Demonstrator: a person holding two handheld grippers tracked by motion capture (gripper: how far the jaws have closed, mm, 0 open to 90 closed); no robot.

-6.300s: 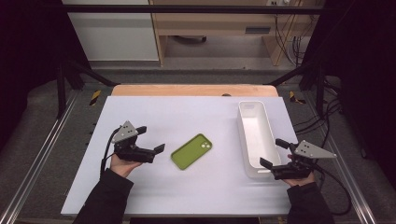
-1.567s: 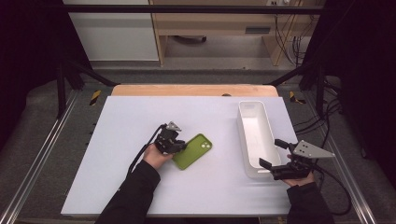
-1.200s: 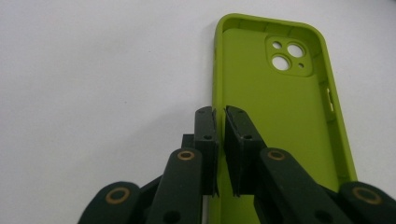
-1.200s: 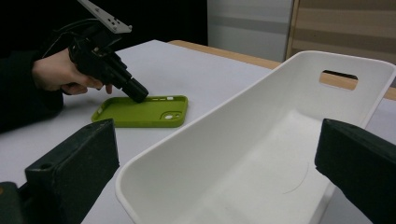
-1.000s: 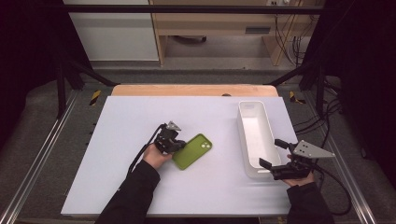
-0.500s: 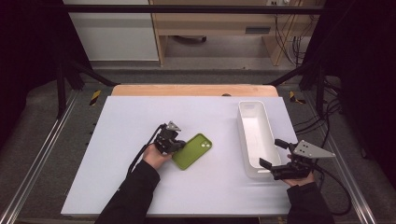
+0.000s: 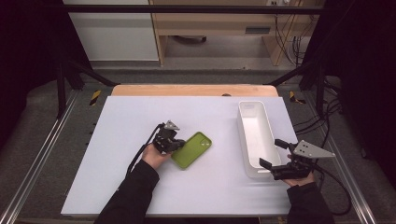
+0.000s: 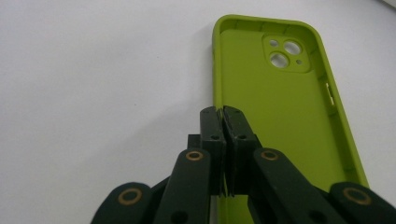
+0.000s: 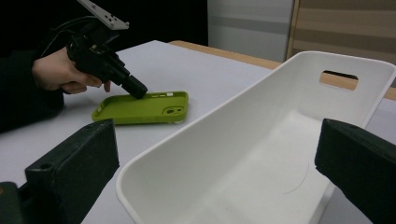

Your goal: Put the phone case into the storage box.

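The left tool [image 8: 223,112] was clenched on the thin side wall of the green phone case [image 8: 280,121], its two black pads pressed together with the case's long edge pinched between them. From that tool's own camera, the case stretched away ahead and to the right, lying open side up with the camera cutouts at its far end. In the high view the left tool [image 7: 173,143] sat at the case's [image 7: 192,149] near-left edge, the hand behind it resting low over the white bench [image 7: 116,140], the cable trailing back along the sleeve. The case lay flat on the bench, angled, near its middle.

Well apart from it, the right tool [image 7: 271,154] was released, its jaws spread wide and holding nothing. They stood either side of the near end of the white bin [image 7: 243,122], which lay lengthwise just ahead of that tool. In the right gripper view the bin [image 9: 261,116] rose between the two jaws, a handle slot cut in its far wall, and beyond it to the left lay the case [image 9: 135,109] with the left tool [image 9: 140,93] at its edge.
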